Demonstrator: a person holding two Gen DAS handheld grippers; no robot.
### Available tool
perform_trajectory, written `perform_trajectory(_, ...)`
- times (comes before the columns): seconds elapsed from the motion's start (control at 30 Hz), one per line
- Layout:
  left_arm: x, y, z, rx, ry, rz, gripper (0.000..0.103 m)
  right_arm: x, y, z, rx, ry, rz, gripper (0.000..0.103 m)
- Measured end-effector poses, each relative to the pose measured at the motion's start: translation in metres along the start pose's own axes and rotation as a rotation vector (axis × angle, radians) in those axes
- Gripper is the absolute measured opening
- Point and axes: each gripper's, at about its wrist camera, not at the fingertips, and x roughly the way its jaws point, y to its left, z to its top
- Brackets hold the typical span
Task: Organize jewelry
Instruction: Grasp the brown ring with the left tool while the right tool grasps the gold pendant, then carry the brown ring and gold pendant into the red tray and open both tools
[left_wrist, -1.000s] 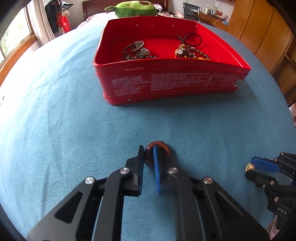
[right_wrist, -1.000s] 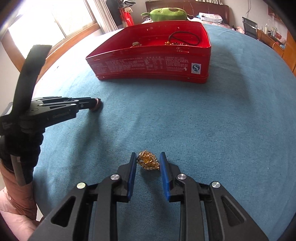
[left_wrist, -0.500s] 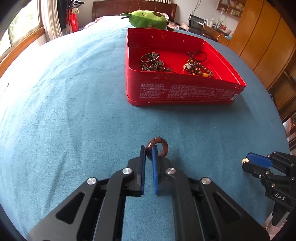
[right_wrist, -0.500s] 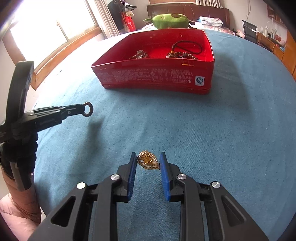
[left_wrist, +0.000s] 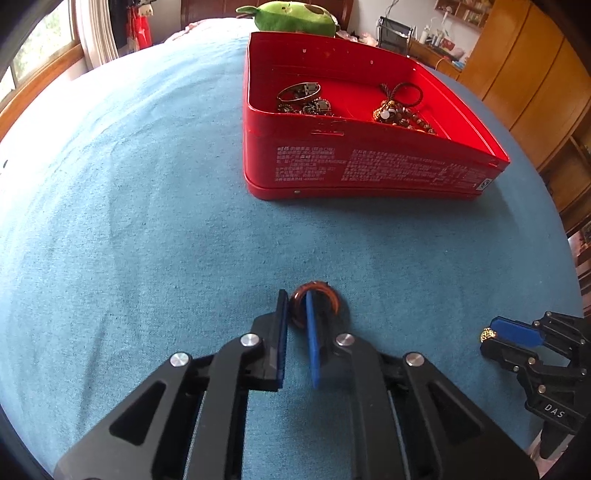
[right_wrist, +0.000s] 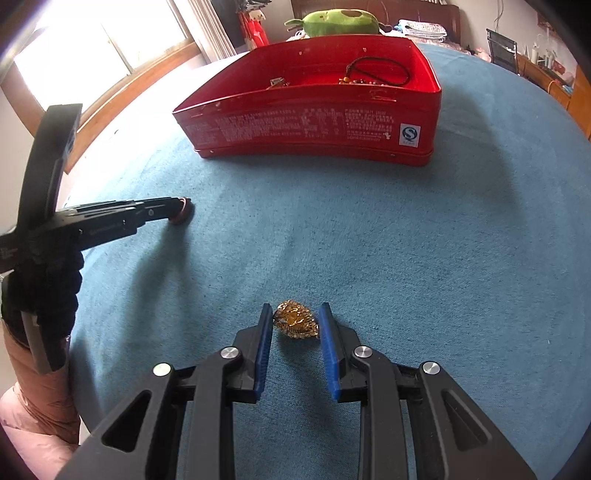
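Surface: blue bedspread (left_wrist: 147, 221)
On it, far: red tin (left_wrist: 369, 173), green plush toy (left_wrist: 291, 16)
On it, near: brown ring (left_wrist: 314, 301), gold pendant (right_wrist: 295, 325)

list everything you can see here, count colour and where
tin box: 1, red, far side of the bedspread
jewelry pieces in box: two clusters, silver and brown-beaded, on its floor
ring: 1, reddish-brown, between the left gripper's fingers
brooch: 1, gold, between the right gripper's fingers on the cloth
plush toy: 1, green, behind the box
bedspread: 1, blue
left gripper: black, blue pads, closed on ring
right gripper: black, blue pads, open around brooch
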Motion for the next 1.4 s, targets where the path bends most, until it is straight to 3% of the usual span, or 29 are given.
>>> perform_trajectory(0.13, -0.008, 0.004, -0.005, -0.027, -0.013, -0.015, 0.006, -0.010, -0.001, 0.000, 0.002, -0.023, 0.009, 0.025)
perform_trajectory(0.47, -0.058, 0.005, -0.004, -0.031, -0.131, -0.029, 0.005, -0.043, -0.009, 0.007, 0.017, -0.102, 0.028, 0.025)
perform_trajectory(0.77, -0.089, -0.007, 0.009, 0.002, -0.203, -0.039, 0.005, -0.063, -0.010, 0.036, 0.009, -0.165, 0.038, 0.025)
perform_trajectory(1.13, -0.098, -0.021, 0.063, 0.020, -0.252, -0.067, 0.005, -0.083, -0.008, 0.105, 0.004, -0.242, 0.059, 0.025)
perform_trajectory(1.4, -0.053, -0.029, 0.115, 0.016, -0.214, -0.077, 0.005, -0.031, -0.020, 0.166, 0.042, -0.210, 0.022, 0.025)
